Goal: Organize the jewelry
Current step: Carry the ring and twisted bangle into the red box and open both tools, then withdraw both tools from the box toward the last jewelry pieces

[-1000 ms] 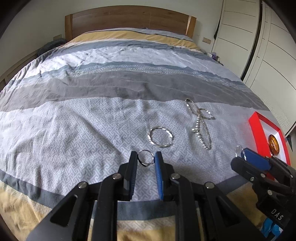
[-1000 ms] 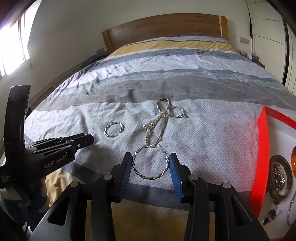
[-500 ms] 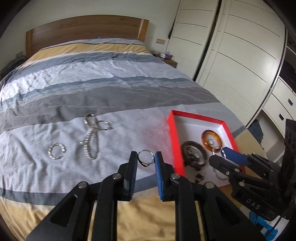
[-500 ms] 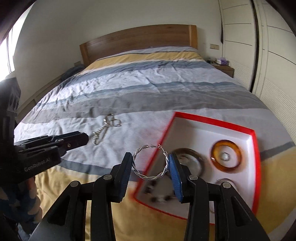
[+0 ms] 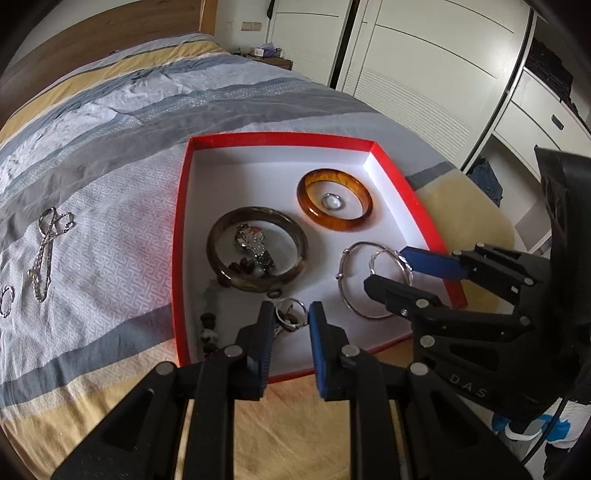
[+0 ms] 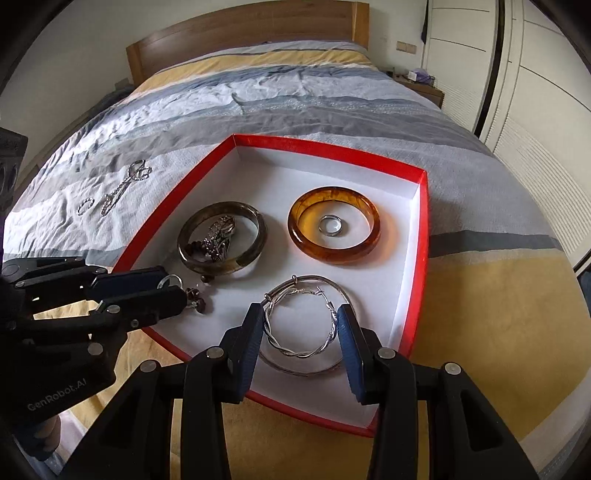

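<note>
A red-rimmed white tray (image 5: 183, 229) (image 6: 424, 236) lies on the bed. My left gripper (image 5: 288, 320) is shut on a small silver ring (image 5: 293, 314) over the tray's near left corner; it also shows in the right wrist view (image 6: 173, 286). My right gripper (image 6: 301, 328) is shut on a twisted silver hoop earring (image 6: 299, 332) held just above a plain silver bangle (image 6: 295, 369) in the tray; it also shows in the left wrist view (image 5: 391, 266). On the bedspread lie a silver chain (image 5: 46, 247) (image 6: 123, 186) and a second small hoop (image 5: 6, 301) (image 6: 85, 206).
The tray also holds an amber bangle (image 6: 334, 230) with a ring (image 6: 331, 225) inside, a dark bangle (image 6: 221, 242) around a brooch, and dark beads (image 5: 208, 328). White wardrobe doors (image 5: 424, 66) stand to the right. A wooden headboard (image 6: 243, 33) is at the far end.
Both grippers have swung right from the bedspread to over the red tray, each still holding its piece. The chain and small hoop stay on the bed.
</note>
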The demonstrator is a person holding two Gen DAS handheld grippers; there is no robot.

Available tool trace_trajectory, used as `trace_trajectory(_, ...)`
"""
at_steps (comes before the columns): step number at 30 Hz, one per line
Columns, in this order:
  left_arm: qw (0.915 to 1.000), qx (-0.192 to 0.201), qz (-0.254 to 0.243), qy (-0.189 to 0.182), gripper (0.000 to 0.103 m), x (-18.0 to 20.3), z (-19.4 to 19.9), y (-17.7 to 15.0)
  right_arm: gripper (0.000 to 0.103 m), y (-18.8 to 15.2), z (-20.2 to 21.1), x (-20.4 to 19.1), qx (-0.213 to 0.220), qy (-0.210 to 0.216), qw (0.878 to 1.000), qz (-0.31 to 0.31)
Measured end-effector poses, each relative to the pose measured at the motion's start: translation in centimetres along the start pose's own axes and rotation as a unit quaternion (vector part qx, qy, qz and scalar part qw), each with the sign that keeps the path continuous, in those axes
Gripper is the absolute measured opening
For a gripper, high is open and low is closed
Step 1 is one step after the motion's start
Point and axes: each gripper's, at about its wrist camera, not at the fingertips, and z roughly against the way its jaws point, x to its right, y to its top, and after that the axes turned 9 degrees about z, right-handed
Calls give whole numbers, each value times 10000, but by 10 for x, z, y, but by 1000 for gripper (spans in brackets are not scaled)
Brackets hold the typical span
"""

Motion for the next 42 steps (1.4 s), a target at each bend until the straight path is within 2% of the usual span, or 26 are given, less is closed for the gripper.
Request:
trace_trajectory(6, 9996, -144, 27, 221, 18, -13, -18, 2, 41, -2, -14, 7, -152, 81, 9998, 100)
trace_trajectory(15, 9996, -133, -60, 230, 19, -18, -20, -1, 41, 0, -21, 1, -189, 191, 9992, 282)
trace_trajectory(23, 9996, -175, 112, 180, 20, -23, -8, -1, 45, -4, -11, 4, -242, 224, 9992, 234)
trace_trajectory(29, 9996, 53, 133, 240, 22, -18, 28, -1, 46, -11, 22, 12, -74, 110, 9999, -37)
trace_trajectory(32, 9989, 243, 188, 350, 27, -16, 56, -4, 50, -14, 44, 12, 58, 54, 9999, -124)
trace_trajectory(34, 9981, 364, 198, 456, 31, -14, 75, -8, 53, -16, 60, 10, 144, 20, 9998, -155)
trace_trajectory(42, 9940, 714, 217, 801, 32, -12, 149, -33, 53, -29, 119, -19, 437, 125, 9988, -159)
